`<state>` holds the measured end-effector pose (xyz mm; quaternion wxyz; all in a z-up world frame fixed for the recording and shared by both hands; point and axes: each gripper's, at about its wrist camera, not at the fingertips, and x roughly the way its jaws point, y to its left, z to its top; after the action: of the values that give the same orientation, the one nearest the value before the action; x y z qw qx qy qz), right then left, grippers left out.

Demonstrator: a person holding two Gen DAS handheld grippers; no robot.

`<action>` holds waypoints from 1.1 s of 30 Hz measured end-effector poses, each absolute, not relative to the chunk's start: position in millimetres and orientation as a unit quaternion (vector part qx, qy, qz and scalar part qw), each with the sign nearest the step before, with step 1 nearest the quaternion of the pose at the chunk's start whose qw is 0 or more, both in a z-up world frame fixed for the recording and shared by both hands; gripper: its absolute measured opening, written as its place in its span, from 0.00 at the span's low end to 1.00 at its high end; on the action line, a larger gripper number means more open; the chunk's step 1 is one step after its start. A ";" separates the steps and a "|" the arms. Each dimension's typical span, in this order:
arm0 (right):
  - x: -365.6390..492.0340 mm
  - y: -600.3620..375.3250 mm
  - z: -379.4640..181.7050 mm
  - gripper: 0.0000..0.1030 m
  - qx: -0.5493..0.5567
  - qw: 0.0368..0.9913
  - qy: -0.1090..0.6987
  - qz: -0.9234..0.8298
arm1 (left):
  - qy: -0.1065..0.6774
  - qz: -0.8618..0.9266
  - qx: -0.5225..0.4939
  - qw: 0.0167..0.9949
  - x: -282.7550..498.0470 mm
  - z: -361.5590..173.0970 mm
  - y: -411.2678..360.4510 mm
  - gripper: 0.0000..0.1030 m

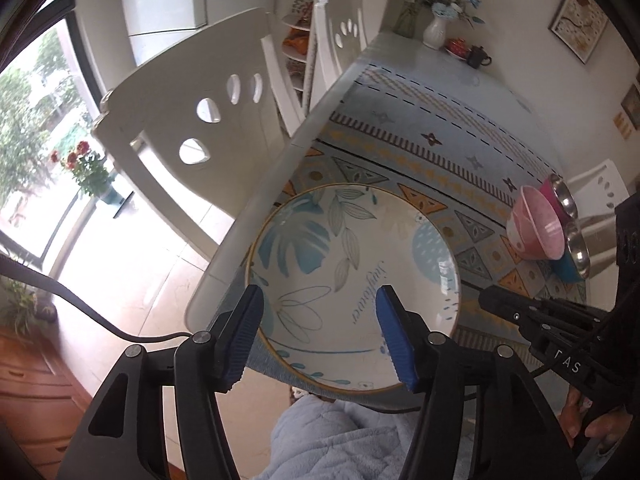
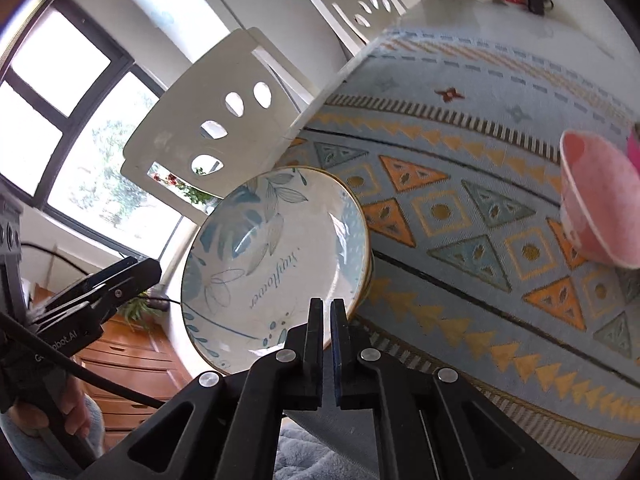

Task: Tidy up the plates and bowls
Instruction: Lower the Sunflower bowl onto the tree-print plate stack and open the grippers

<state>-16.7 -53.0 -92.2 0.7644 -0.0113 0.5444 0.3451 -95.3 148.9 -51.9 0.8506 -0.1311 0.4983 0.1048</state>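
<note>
We find the plate (image 1: pixel 352 280) at the near corner of the counter (image 1: pixel 460 152), on the patterned cloth, its rim overhanging the edge slightly. The left tongs (image 1: pixel 320 332) stand partly open above the plate, pads clear of it, nothing between them. The right tongs (image 2: pixel 327 332) are closed and empty, beside the rim. We judge the plate glazed ceramic: stiff, fairly heavy, slippery, breakable. The rim is the only hold; pinch it deep. The pink bowl (image 1: pixel 534 228) sits well apart.
</note>
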 end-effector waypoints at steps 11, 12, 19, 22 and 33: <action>-46.6 -28.7 -51.8 0.03 -0.173 0.816 0.467 0.293 | 0.526 0.090 -0.098 0.840 -79.3 -54.9 138.6 0.56; -47.5 -30.0 -50.2 0.03 -0.179 0.818 0.464 0.288 | 0.530 0.087 -0.099 0.838 -78.0 -56.9 138.9 0.56; -50.6 -35.5 -51.8 0.03 -0.140 0.808 0.486 0.302 | 0.544 0.068 -0.100 0.830 -69.2 -65.4 140.0 0.56; -57.0 -35.0 -53.1 0.03 -0.135 0.807 0.488 0.302 | 0.554 0.059 -0.091 0.825 -66.6 -70.7 138.6 0.56; -66.0 -41.8 -64.5 0.04 -0.107 0.806 0.527 0.248 | 0.571 -0.016 -0.087 0.816 -51.8 -79.5 121.8 0.56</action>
<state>-65.9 -41.8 -64.5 0.8062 -0.1071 0.5266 0.2477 -51.8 121.8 -79.5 0.8160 -0.0873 0.5712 -0.0164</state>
